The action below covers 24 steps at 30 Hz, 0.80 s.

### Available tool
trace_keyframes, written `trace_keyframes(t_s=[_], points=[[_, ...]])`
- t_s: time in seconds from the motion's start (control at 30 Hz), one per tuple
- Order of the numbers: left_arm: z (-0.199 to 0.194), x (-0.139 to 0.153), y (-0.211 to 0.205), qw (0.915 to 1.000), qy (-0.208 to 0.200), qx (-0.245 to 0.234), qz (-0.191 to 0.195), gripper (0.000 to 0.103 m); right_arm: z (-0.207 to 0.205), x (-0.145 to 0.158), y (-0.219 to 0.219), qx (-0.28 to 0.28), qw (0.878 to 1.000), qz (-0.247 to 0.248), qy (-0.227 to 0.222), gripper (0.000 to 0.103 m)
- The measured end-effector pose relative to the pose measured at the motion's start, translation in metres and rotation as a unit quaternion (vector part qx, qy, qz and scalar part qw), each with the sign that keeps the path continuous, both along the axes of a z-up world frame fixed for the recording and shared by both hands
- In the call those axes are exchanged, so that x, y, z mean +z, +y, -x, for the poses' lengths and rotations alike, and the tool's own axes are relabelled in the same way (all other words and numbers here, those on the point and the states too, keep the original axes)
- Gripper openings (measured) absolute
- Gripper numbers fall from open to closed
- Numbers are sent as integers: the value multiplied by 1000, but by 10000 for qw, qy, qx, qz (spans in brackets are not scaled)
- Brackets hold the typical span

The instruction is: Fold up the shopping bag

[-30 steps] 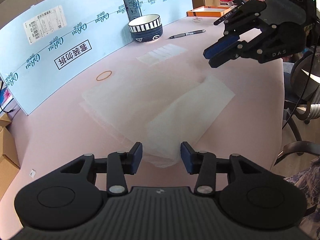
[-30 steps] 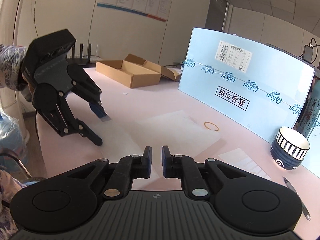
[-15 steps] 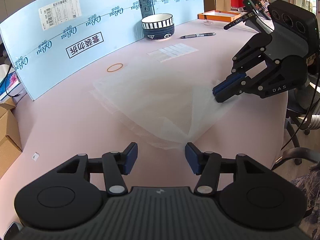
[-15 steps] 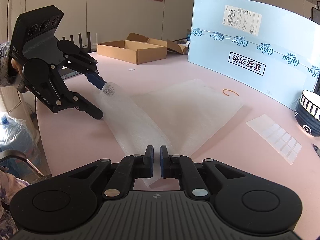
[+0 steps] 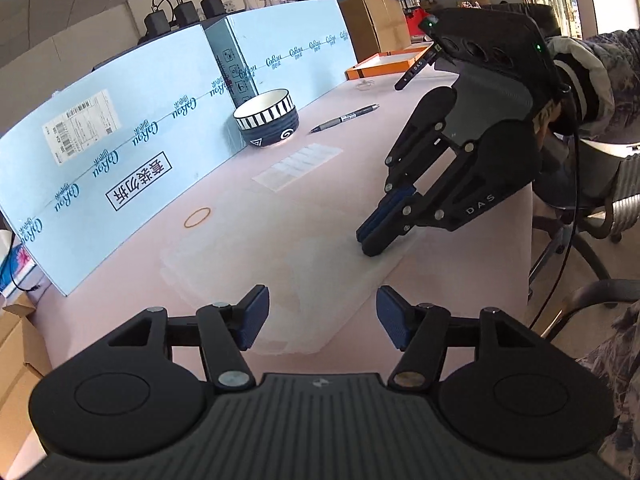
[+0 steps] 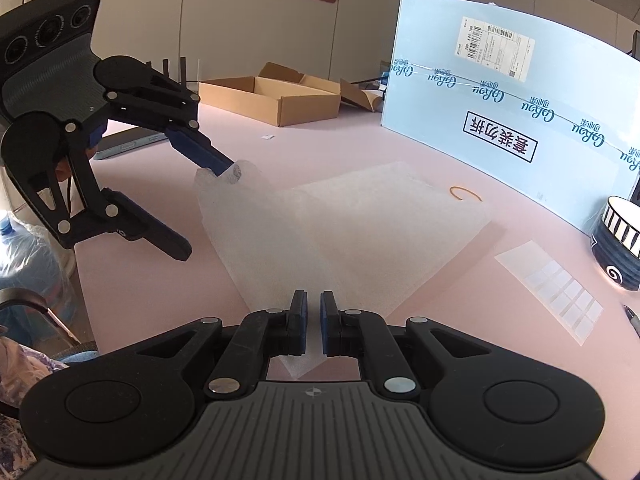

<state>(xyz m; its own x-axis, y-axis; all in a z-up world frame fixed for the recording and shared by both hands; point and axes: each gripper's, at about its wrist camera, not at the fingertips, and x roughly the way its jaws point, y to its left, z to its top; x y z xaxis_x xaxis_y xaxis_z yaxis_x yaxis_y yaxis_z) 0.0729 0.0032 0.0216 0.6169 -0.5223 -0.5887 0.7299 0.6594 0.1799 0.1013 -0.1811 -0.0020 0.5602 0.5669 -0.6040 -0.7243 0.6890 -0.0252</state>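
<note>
Right gripper (image 6: 313,322) pinches the shopping bag (image 6: 360,220) at its near corner; left gripper (image 5: 322,316) spread wide, one finger (image 6: 204,152) lifting the far corner: fold partly formed, unflattened.

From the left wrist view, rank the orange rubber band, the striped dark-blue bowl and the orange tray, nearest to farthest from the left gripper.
1. Orange rubber band: on the pink table, ahead-left of the left gripper.
2. Striped dark-blue bowl: farther back, against the blue board.
3. Orange tray: far right corner.
</note>
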Motion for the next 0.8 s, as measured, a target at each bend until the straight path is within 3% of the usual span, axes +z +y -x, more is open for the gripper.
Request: trace_keyframes(t_s=[0.03,0.1,0.23,0.37,0.53,0.63,0.8], points=[[-7,-1,2,9998,175,47,112,29,0,0,0,-4,10000,-8,1,7],[-16,-6,8,9990,390,140,181,14,0,0,-1,-5,10000,-16,0,7],[-23,-15,23,9962,729,385,264,3,0,0,-2,-50,10000,9,-33,14],[-30,-14,43,9876,1323,631,563,2,-3,0,-6,-88,9999,-48,34,19],[-48,-15,70,9639,2203,996,1115,2,-2,0,-5,-81,10000,-22,-11,18],[-45,-14,80,9621,2192,1160,1132,2,-1,0,-4,-49,10000,11,-48,18],[-30,1,82,9704,1673,1403,1037,2,-2,0,-4,93,9998,105,-119,18]])
